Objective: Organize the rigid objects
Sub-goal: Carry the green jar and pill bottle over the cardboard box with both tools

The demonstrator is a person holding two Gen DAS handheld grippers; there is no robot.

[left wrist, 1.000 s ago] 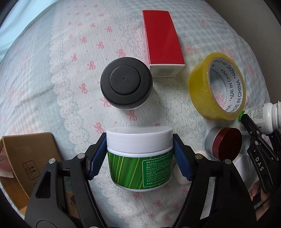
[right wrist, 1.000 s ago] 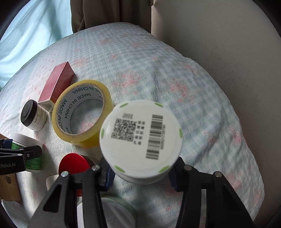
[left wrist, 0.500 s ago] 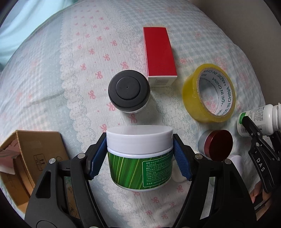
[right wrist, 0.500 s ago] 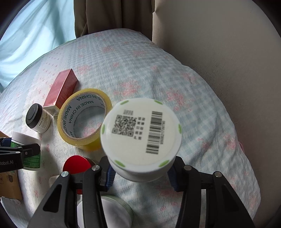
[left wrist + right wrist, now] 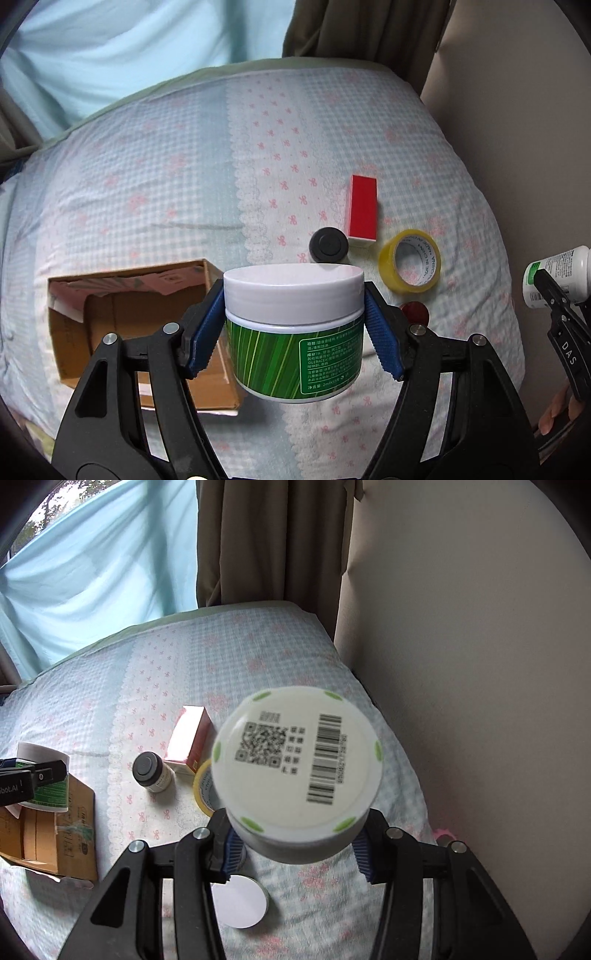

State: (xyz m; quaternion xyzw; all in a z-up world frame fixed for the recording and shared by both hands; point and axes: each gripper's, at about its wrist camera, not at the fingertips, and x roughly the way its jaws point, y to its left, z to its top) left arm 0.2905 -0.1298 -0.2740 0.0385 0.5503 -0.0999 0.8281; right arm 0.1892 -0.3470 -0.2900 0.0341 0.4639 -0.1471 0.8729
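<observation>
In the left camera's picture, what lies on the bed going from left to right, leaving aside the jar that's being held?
Cardboard box → black-lidded jar → red box → tape roll → white bottle, held at the far right edge.

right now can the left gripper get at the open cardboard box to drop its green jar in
Probably yes. The left gripper holds the green jar in the air beside the cardboard box, whose open top faces up, and nothing shows between jar and opening.

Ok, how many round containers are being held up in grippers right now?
2: the green-labelled jar in the left gripper above the bedspread, and the white bottle in the right gripper.
</observation>
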